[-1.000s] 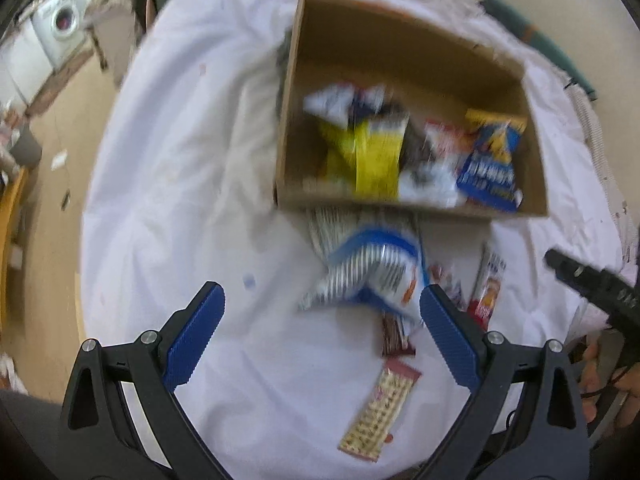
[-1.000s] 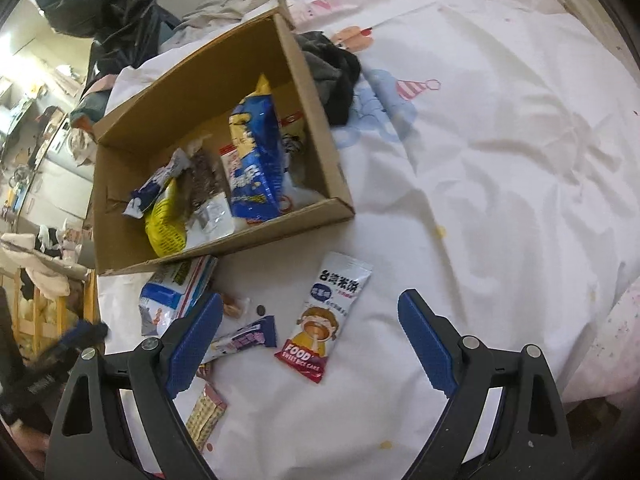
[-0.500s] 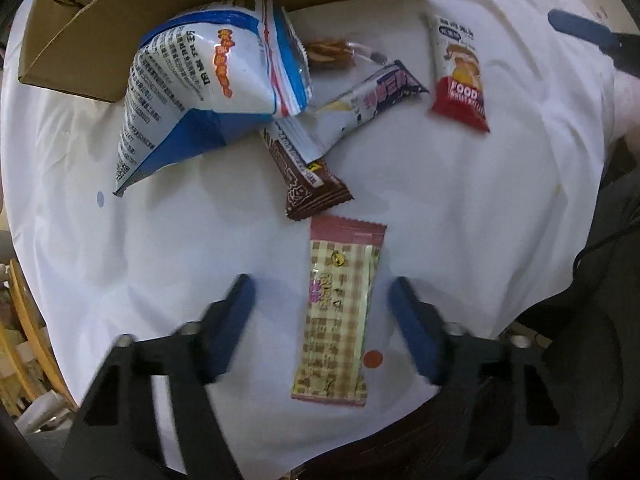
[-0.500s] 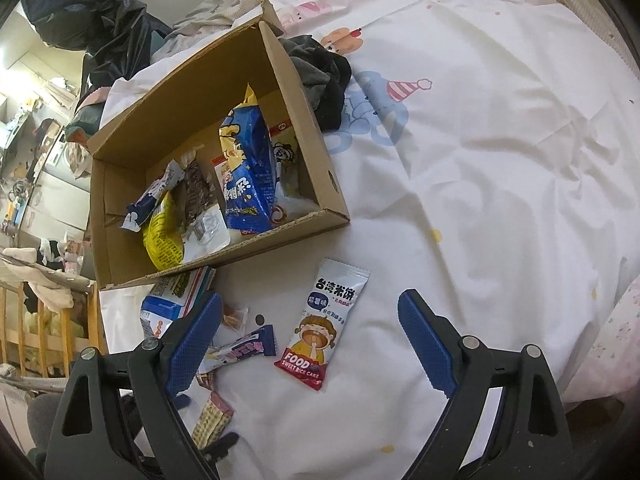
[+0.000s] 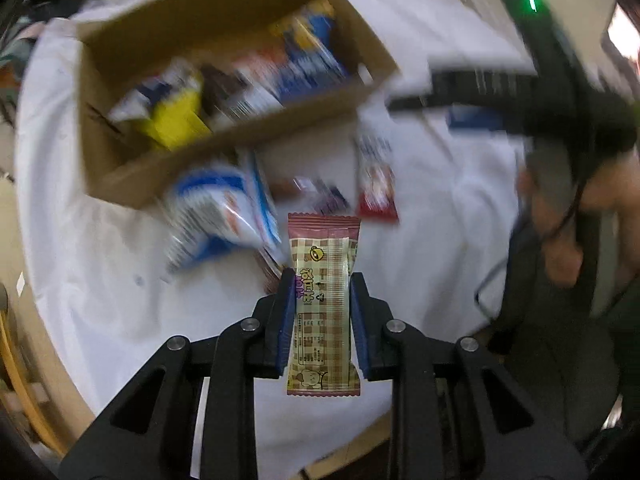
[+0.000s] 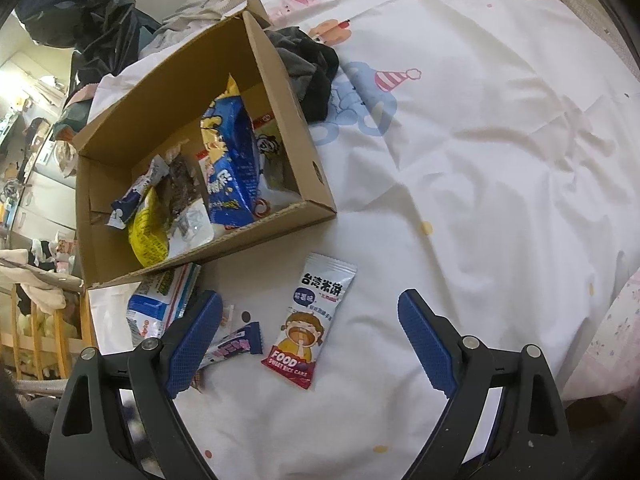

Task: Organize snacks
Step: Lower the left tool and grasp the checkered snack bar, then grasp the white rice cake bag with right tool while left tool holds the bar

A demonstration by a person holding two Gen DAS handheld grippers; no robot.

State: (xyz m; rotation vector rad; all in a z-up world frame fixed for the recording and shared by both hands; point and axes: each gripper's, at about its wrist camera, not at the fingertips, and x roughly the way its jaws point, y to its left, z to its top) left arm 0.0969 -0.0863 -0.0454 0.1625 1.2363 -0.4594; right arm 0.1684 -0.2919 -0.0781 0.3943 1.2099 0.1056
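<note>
My left gripper (image 5: 322, 280) is shut on a checkered pink wafer packet (image 5: 323, 280) and holds it upright above the white bedsheet. The cardboard box (image 5: 132, 184) with several snack bags stands beyond it, blurred. My right gripper (image 6: 310, 316) is open and empty, low over the sheet, with a white and red rice cake packet (image 6: 310, 320) between its fingers. A small purple packet (image 6: 236, 346) lies by its left finger (image 6: 192, 338). A blue and white bag (image 6: 160, 300) lies against the box (image 6: 316, 200).
A dark cloth (image 6: 312, 72) is bunched behind the box's right corner. A person's arm and the other gripper (image 5: 472, 116) show at the right of the left wrist view. The bed edge (image 6: 600, 380) runs at lower right.
My left gripper dropped to the wafer packet, shut on it and lifted it off the sheet. My right gripper stayed open and barely moved.
</note>
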